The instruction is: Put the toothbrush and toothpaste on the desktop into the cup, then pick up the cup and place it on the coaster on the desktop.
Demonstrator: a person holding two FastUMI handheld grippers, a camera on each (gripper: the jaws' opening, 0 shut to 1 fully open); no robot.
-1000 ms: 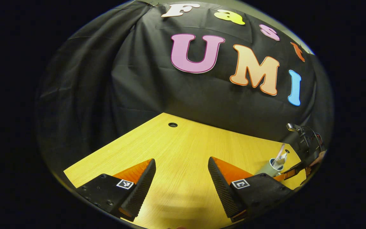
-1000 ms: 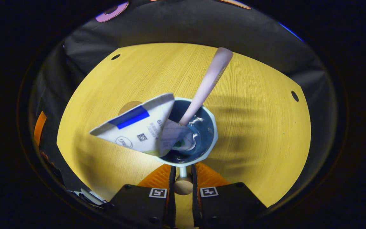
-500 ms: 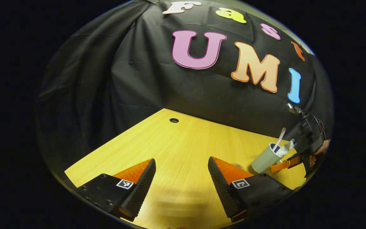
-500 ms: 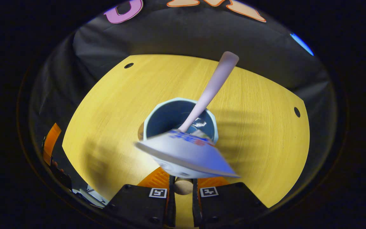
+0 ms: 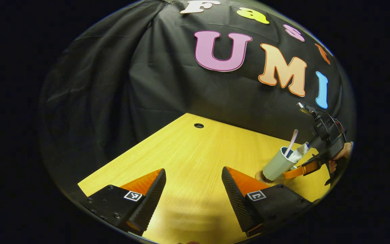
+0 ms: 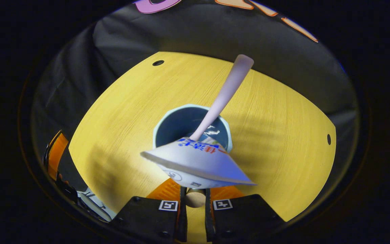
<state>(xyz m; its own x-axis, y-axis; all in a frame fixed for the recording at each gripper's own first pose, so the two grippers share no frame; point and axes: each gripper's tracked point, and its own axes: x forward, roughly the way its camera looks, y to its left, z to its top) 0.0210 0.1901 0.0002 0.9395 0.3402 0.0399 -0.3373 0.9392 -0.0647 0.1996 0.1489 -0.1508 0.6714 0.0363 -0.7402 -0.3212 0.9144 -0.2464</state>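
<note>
Seen from above in the right gripper view, the pale cup [image 6: 191,117] has a dark blue inside. A pink toothbrush [image 6: 229,88] and a white toothpaste tube [image 6: 198,162] stand in it, the tube leaning toward the camera. My right gripper [image 6: 195,200] is shut on the cup's handle. In the left gripper view the cup [image 5: 278,166] is tilted over the brown coaster [image 5: 259,176], held by the right gripper [image 5: 300,169]; whether it touches the coaster I cannot tell. My left gripper [image 5: 193,193] is open above bare table, left of the cup.
The yellow wooden table [image 5: 181,156] has a cable hole [image 5: 198,125] near the black cloth wall. In the right gripper view, holes [image 6: 157,63] sit at the far left and at the right edge [image 6: 328,139]. A hand [image 5: 342,154] holds the right gripper.
The right gripper has carried the cup from beside the coaster to over it. The toothpaste tube swung round inside the cup toward the right gripper. The left gripper shifted only slightly.
</note>
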